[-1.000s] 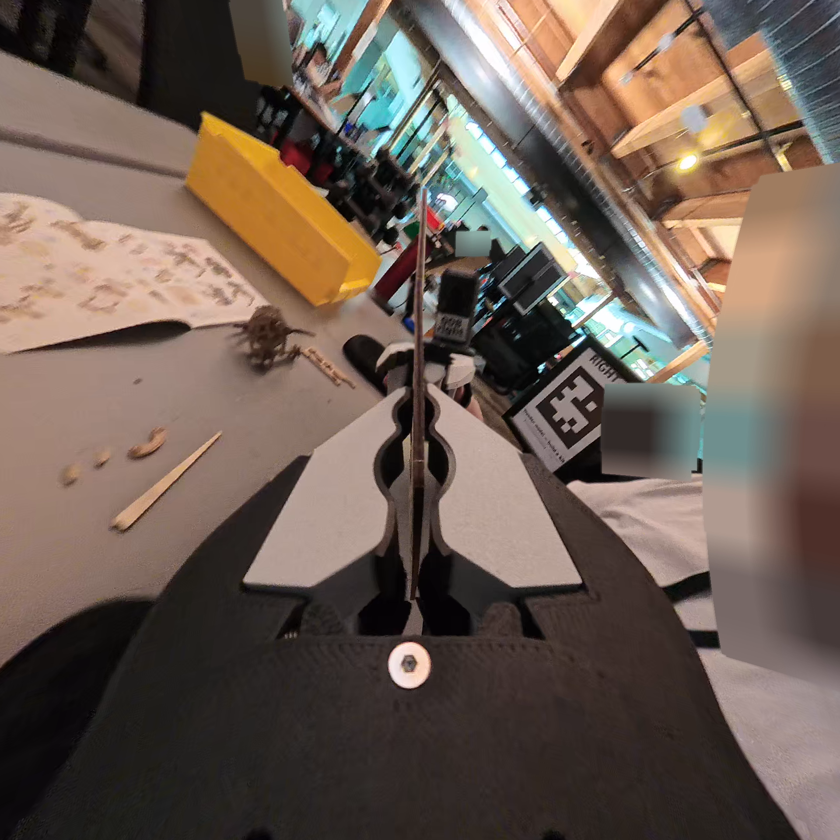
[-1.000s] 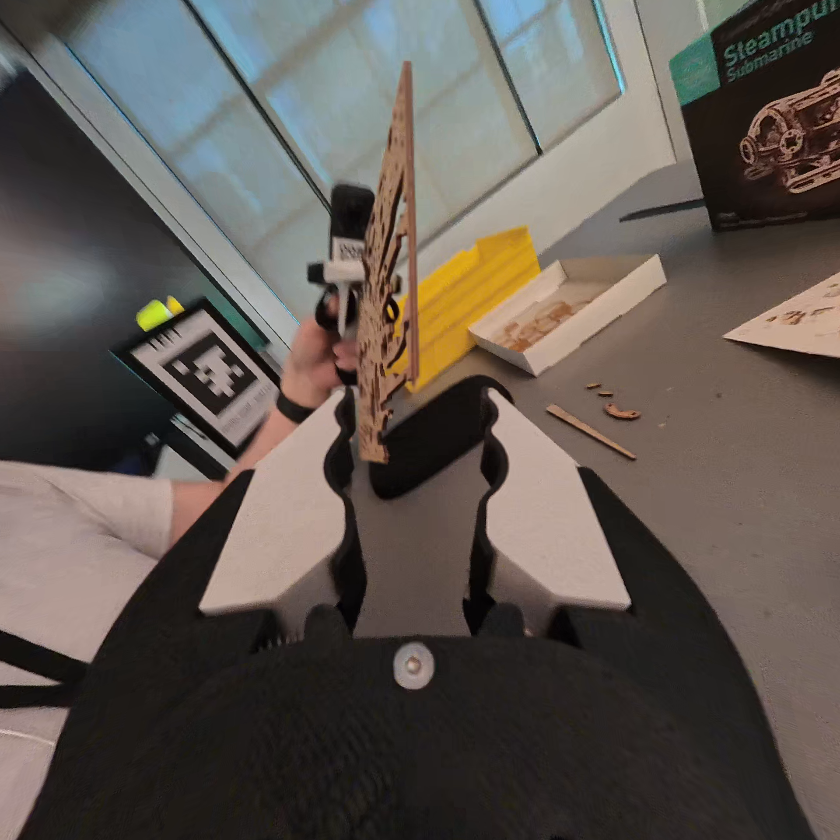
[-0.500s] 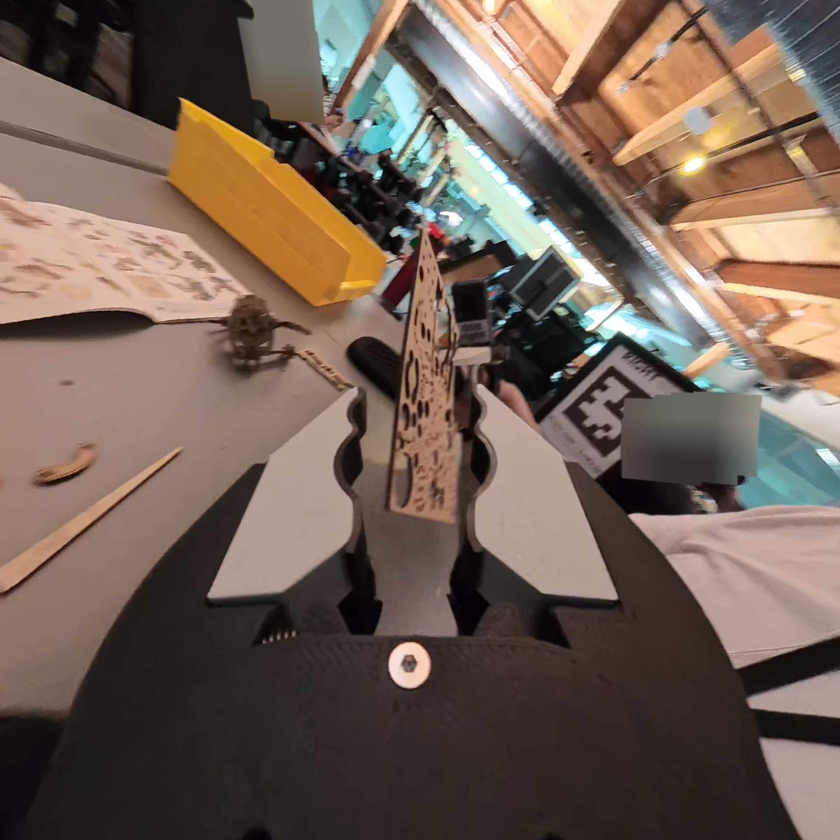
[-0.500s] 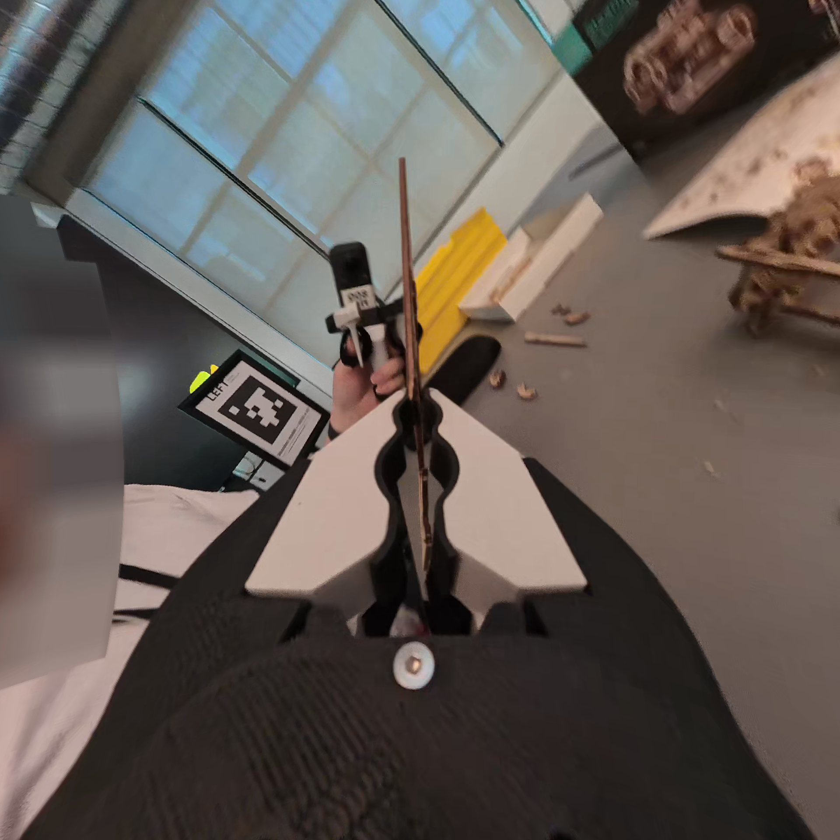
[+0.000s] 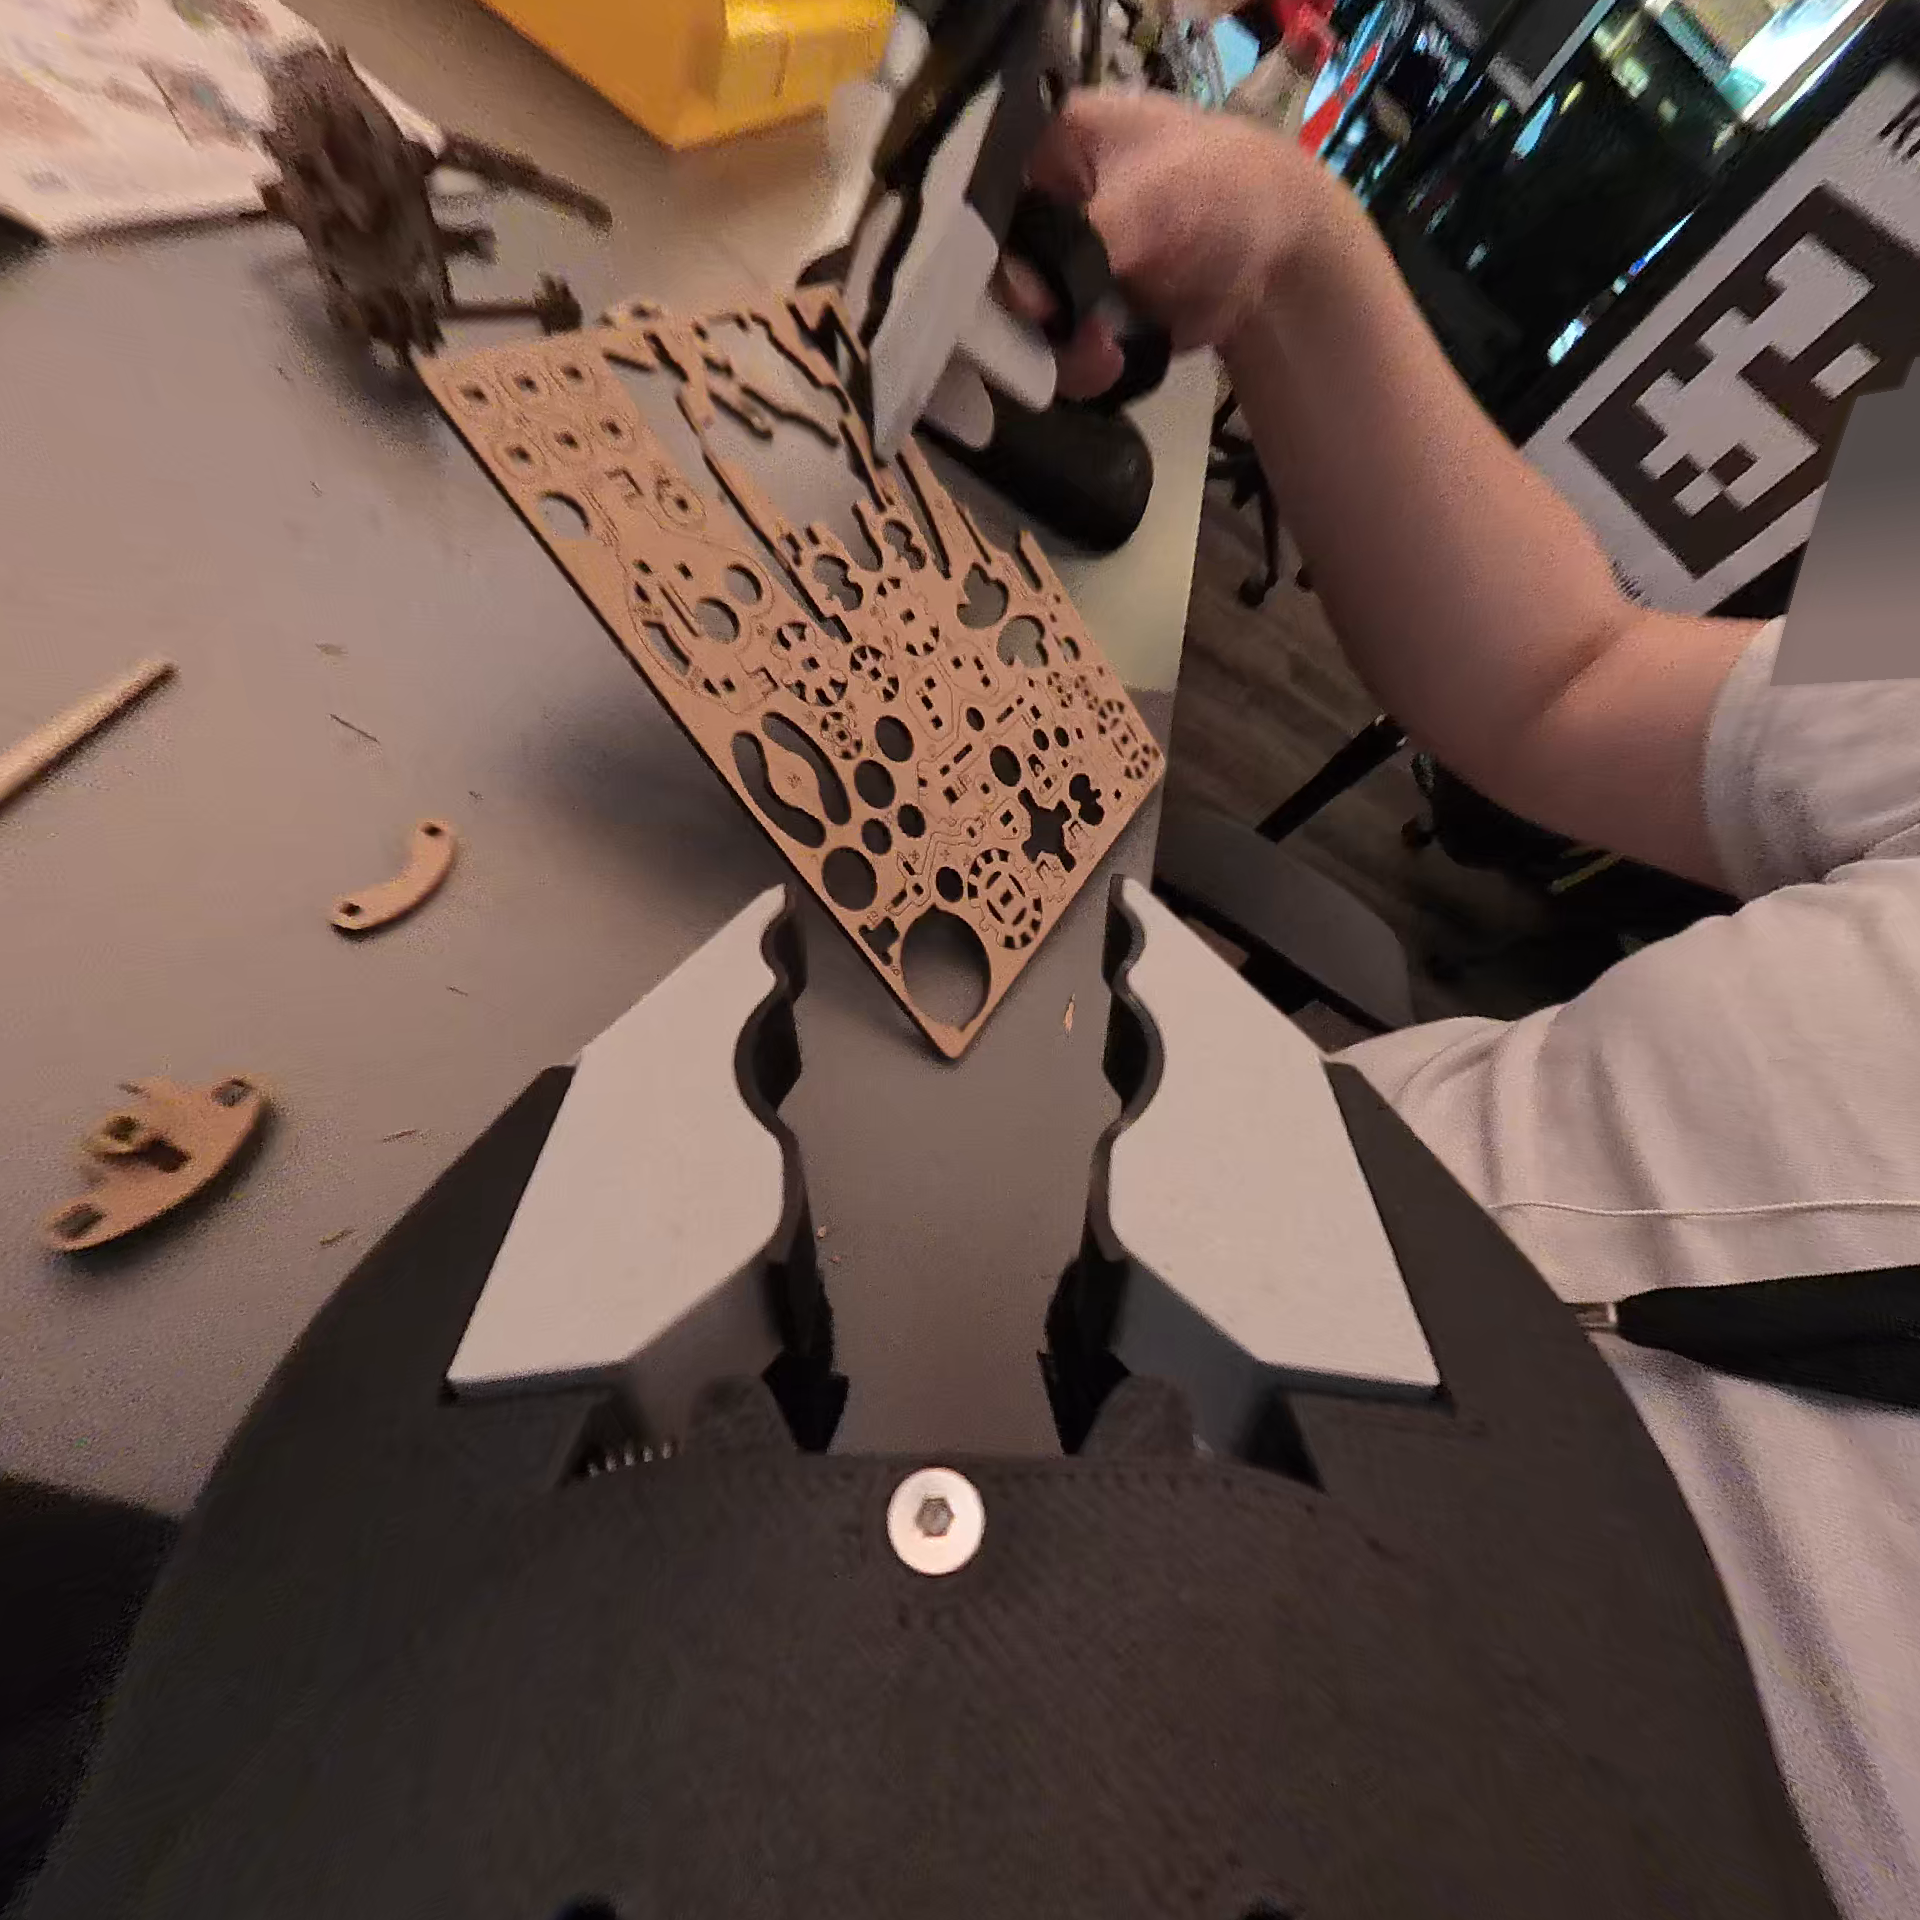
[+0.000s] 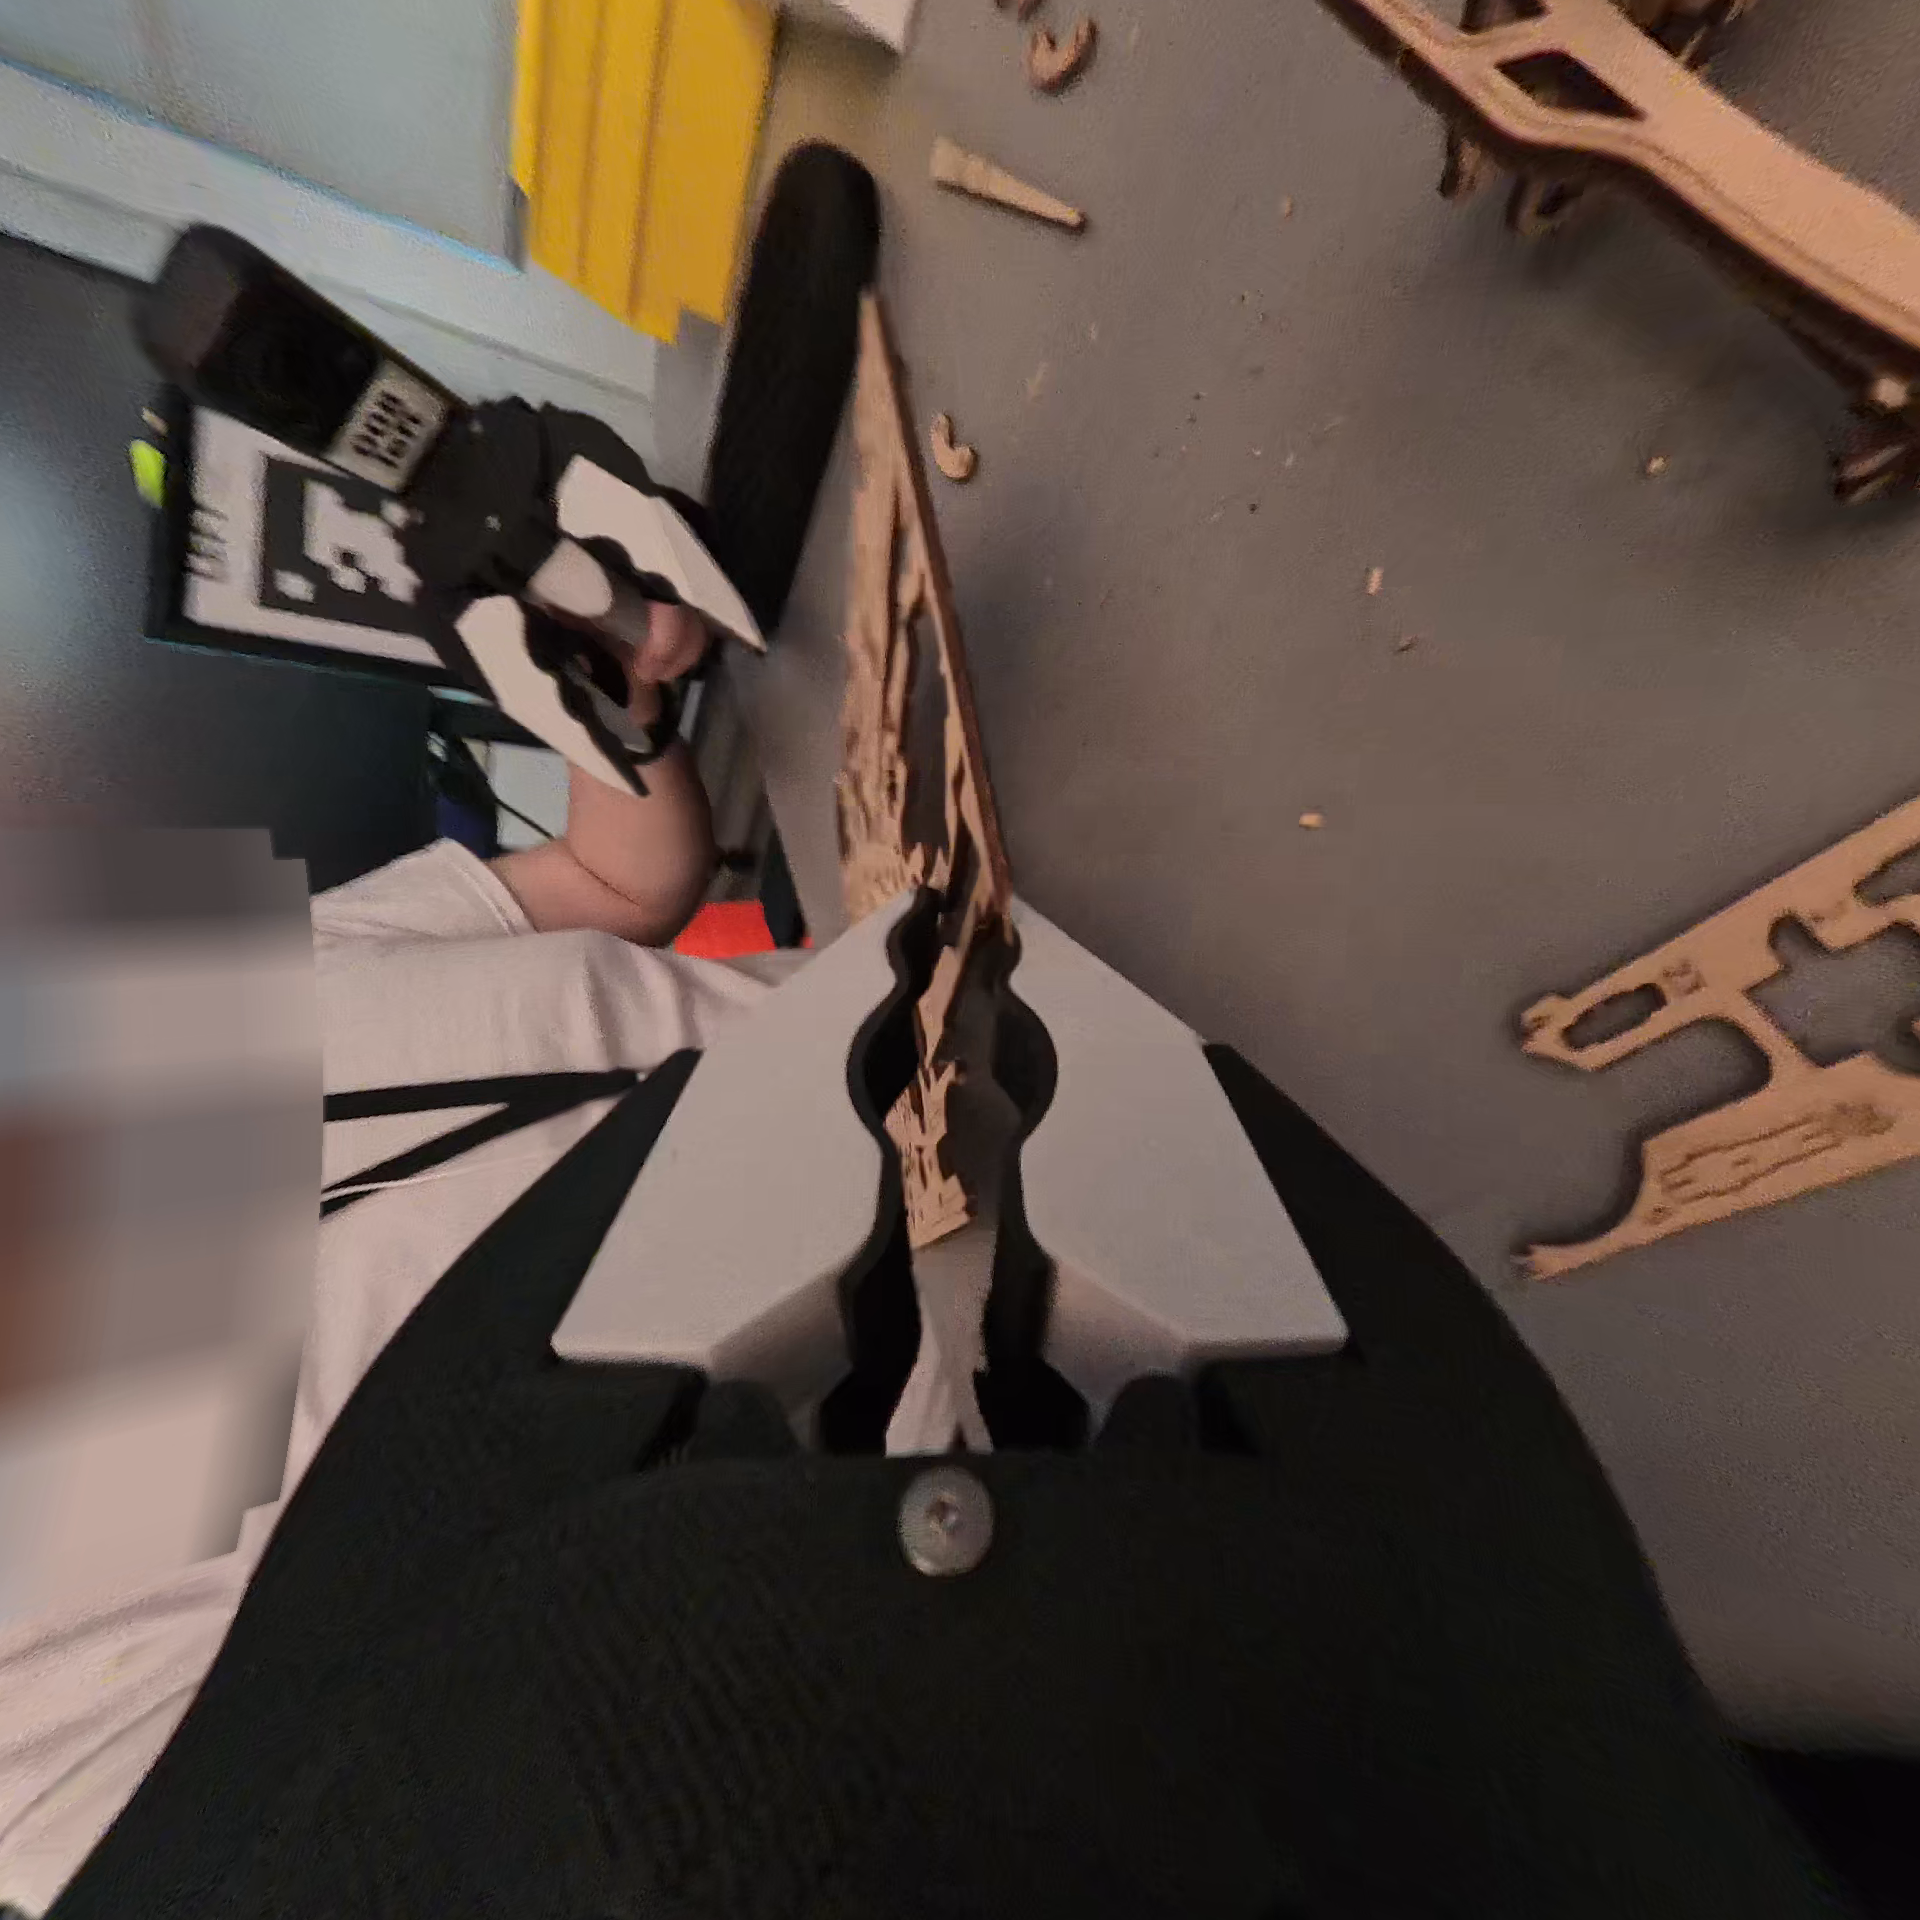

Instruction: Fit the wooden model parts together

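Observation:
A thin wooden sheet of laser-cut model parts point(image 5: 810, 644), with many holes punched out, hangs tilted over the grey table point(image 5: 260, 582). My right gripper point(image 6: 961, 925) is shut on one end of it; in the left wrist view the right gripper point(image 5: 888, 416) clamps the sheet's far edge. In the right wrist view the sheet point(image 6: 904, 675) shows nearly edge-on. My left gripper point(image 5: 945, 925) is open and empty, and the sheet's near corner points into the gap without touching the fingers. The left gripper also shows in the right wrist view point(image 6: 691, 712), off to the left of the sheet.
A partly built wooden model point(image 5: 364, 208) stands by an instruction sheet point(image 5: 104, 135) and a yellow bin point(image 5: 727, 52). Loose parts point(image 5: 400, 883) point(image 5: 156, 1153), a stick point(image 5: 83, 717) and a cut-out frame piece point(image 6: 1714, 1039) lie on the table. A black oblong object point(image 5: 1049, 468) lies near the table's edge. Some 15 cm of space lies between my two pairs of fingers.
One second ago my left gripper held the sheet upright and the right was open. The right gripper closed on it, the left let go, and the sheet swung down over the table.

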`<state>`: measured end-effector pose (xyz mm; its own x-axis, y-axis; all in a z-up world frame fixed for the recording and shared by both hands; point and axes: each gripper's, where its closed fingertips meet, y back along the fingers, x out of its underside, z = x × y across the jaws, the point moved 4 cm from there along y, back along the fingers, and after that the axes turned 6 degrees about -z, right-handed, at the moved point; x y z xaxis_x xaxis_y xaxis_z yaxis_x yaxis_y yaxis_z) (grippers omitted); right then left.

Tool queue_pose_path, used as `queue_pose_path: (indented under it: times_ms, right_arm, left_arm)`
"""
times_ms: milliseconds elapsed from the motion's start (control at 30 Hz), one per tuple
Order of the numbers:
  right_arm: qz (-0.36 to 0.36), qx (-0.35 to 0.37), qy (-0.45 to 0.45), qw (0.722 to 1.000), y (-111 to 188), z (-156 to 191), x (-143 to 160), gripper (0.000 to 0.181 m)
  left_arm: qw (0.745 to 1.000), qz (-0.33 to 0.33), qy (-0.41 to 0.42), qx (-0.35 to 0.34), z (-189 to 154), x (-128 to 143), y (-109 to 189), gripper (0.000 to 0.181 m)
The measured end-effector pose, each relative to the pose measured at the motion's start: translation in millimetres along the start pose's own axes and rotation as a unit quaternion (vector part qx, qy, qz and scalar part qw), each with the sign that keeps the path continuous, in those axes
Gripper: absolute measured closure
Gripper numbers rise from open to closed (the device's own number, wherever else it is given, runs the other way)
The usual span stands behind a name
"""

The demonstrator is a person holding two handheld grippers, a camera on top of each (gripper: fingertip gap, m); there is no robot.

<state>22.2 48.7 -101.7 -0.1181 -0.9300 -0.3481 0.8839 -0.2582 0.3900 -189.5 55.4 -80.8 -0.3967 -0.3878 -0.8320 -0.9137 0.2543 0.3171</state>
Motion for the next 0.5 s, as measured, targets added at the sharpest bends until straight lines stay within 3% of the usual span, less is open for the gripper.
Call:
queue_pose_path:
  times_ms: [200,367,500]
  right_arm:
    - [0.077,0.071,0.021,0.994,-13,-23,-2,0.159]
    - [0.088,0.111,0.052,0.989,-9,-25,-8,0.146]
    - [0.131,0.15,0.056,0.978,-1,-26,-12,0.142]
  left_arm:
    - [0.998,0.02,0.052,0.016,-4,24,-28,0.127]
    - [0.997,0.045,0.063,0.016,-9,35,-34,0.132]
    - [0.993,0.06,0.1,0.035,-13,41,-39,0.152]
